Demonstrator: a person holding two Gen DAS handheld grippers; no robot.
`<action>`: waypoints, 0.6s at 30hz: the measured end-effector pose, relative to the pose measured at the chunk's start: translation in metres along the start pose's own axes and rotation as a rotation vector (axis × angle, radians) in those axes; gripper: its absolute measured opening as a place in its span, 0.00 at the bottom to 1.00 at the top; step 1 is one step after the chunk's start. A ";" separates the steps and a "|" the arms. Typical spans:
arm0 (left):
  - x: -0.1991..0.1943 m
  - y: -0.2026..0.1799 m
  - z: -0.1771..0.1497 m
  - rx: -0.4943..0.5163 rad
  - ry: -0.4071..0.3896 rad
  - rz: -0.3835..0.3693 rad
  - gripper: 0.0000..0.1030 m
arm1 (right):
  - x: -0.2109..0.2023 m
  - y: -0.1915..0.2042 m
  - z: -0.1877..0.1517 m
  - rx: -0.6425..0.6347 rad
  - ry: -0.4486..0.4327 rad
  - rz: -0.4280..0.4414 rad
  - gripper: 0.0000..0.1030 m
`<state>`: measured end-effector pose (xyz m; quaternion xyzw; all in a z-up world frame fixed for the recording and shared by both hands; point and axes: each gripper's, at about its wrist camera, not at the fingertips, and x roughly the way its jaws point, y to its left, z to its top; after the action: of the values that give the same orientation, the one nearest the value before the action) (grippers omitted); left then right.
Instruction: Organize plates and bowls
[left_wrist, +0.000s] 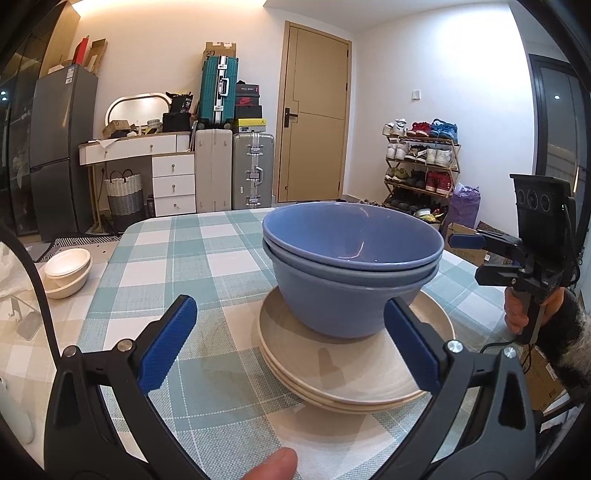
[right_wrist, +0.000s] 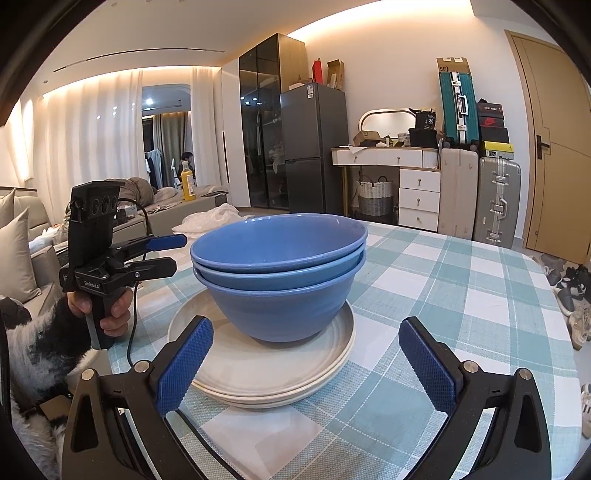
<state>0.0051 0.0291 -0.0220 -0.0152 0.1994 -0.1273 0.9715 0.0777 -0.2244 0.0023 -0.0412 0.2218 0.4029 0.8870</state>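
two blue bowls sit nested, one inside the other, on a stack of cream plates in the middle of both frames. the stack rests on the checked surface, toward its near edge in the left wrist view.

the left tongs fill the bottom of the left wrist frame, spread wide and holding nothing; the right pad lies over the near rim of the plates in the picture, and whether it touches them cannot be told. a fingertip shows at the bottom edge.

the right tongs fill the bottom of the right wrist frame, also spread wide and empty, with the plates between and beyond the pads.

each tool shows in the other's view, gripped by a hand in a furry sleeve, at mid right in the left view and mid left in the right view.

white bowls sit at the left of the left wrist frame
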 end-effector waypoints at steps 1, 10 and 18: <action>-0.001 0.000 0.000 0.000 0.000 0.000 0.98 | 0.000 0.000 0.000 0.000 0.000 0.000 1.00; -0.002 0.003 -0.001 0.004 0.003 -0.005 0.98 | 0.000 0.001 -0.001 -0.002 0.003 0.006 1.00; -0.004 0.000 -0.001 0.012 0.005 -0.014 0.98 | -0.001 0.000 -0.001 0.004 0.003 0.007 1.00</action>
<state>0.0011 0.0304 -0.0211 -0.0104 0.2008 -0.1351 0.9702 0.0763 -0.2256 0.0015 -0.0393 0.2242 0.4056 0.8852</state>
